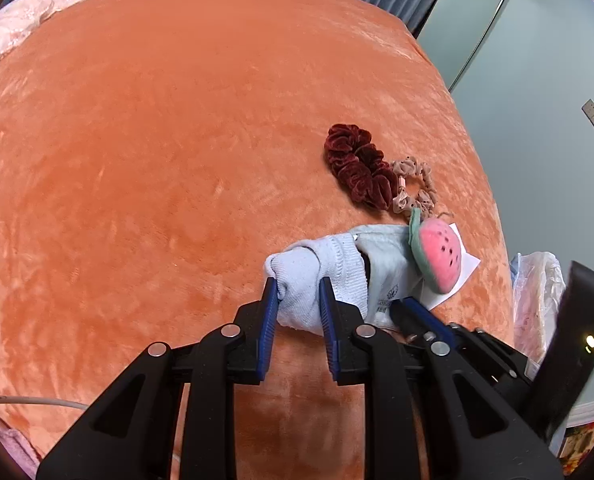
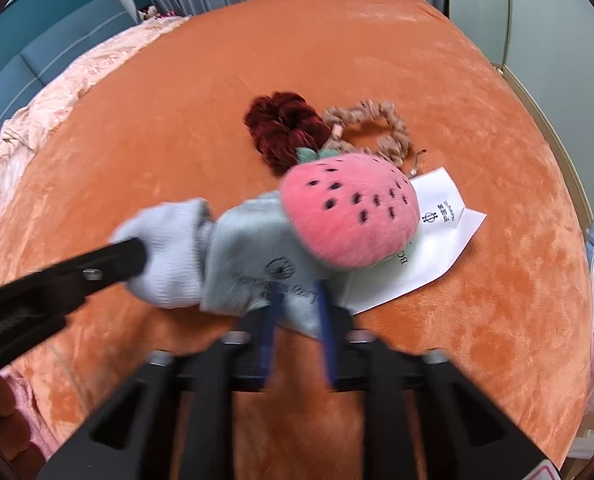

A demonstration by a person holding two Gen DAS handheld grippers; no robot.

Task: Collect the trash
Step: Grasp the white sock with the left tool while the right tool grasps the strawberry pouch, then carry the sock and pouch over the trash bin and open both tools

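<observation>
Even, soft daylight w/ faint shadows, left wrist view sharp, right wrist view motion-blurred esp. the pink plush strawberry toy (image 2: 351, 212) at centre, both w/ fisheye bending & dark vignette at frame corners.

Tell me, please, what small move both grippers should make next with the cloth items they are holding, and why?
Probably lift both together, slowly. The left gripper is closed on the white sock, and the right gripper pinches the grey printed pouch joined to it. The plush strawberry rests on the pouch, over the white paper card, so a gentle raise should keep it from tumbling.
</observation>
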